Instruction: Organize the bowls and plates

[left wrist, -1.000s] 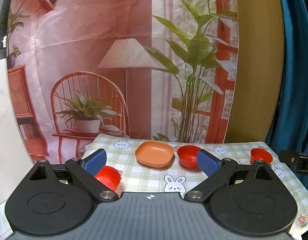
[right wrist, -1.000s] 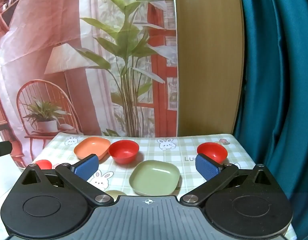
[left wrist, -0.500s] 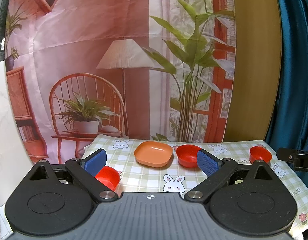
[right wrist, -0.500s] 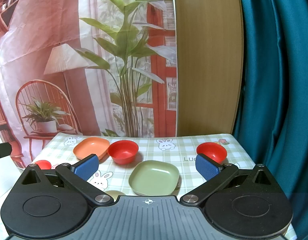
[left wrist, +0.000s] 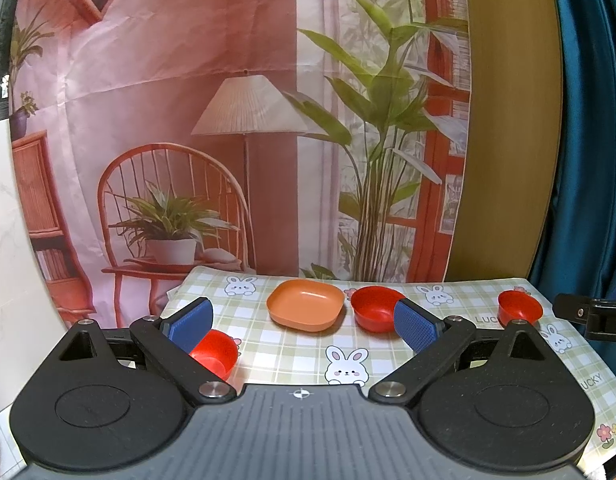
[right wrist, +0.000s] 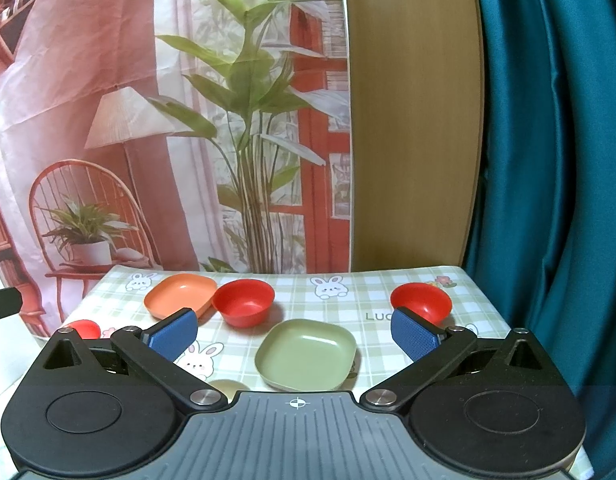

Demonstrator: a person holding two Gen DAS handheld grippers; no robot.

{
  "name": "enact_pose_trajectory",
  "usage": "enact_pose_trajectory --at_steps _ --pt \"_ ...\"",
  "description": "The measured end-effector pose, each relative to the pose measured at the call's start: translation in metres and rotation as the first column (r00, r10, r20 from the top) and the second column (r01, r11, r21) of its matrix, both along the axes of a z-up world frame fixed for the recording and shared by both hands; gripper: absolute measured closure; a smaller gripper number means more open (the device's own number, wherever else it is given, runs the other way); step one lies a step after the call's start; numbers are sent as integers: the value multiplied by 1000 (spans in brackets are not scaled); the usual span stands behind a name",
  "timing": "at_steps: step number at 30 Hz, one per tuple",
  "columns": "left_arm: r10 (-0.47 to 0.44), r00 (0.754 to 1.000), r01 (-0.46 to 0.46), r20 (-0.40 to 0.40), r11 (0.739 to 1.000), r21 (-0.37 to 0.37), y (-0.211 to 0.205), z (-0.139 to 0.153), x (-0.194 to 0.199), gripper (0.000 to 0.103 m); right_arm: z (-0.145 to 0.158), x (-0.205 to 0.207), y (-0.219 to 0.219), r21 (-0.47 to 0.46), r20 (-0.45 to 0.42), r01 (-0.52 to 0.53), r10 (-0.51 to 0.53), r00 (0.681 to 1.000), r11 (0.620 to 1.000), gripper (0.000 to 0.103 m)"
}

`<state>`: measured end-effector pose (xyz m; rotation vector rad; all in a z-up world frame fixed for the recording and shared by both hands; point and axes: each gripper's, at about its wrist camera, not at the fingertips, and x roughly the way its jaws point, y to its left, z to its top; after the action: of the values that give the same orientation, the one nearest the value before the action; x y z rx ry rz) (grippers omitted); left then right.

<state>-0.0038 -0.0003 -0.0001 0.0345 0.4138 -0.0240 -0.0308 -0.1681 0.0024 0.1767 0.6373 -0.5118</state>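
Note:
On the checked bunny tablecloth (left wrist: 292, 352) stand an orange square plate (left wrist: 306, 309), a red bowl (left wrist: 373, 307) right of it, a small red bowl (left wrist: 216, 353) near left and another red bowl (left wrist: 519, 307) far right. My left gripper (left wrist: 302, 322) is open and empty, held above the near edge. In the right wrist view a green square plate (right wrist: 306, 354) lies just ahead of my open, empty right gripper (right wrist: 294, 334), with the orange plate (right wrist: 180, 294), a red bowl (right wrist: 244, 302) and a red bowl (right wrist: 421, 300) beyond.
A printed backdrop (left wrist: 228, 120) hangs behind the table, with a wooden panel (right wrist: 411, 120) and a teal curtain (right wrist: 547, 160) at the right. A pale round object (right wrist: 224, 388) peeks out under my right gripper. The other gripper's black tip (left wrist: 591, 318) shows at the right.
Both views have shifted very slightly; the dishes stay where they were and both grippers stay open.

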Motion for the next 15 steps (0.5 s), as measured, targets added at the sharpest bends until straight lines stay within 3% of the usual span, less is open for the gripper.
enact_pose_trajectory --at_steps 15 --pt "0 1000 0 -14 1000 -6 -2 -2 3 5 -2 -1 -1 3 -2 1 -1 1000 1000 0"
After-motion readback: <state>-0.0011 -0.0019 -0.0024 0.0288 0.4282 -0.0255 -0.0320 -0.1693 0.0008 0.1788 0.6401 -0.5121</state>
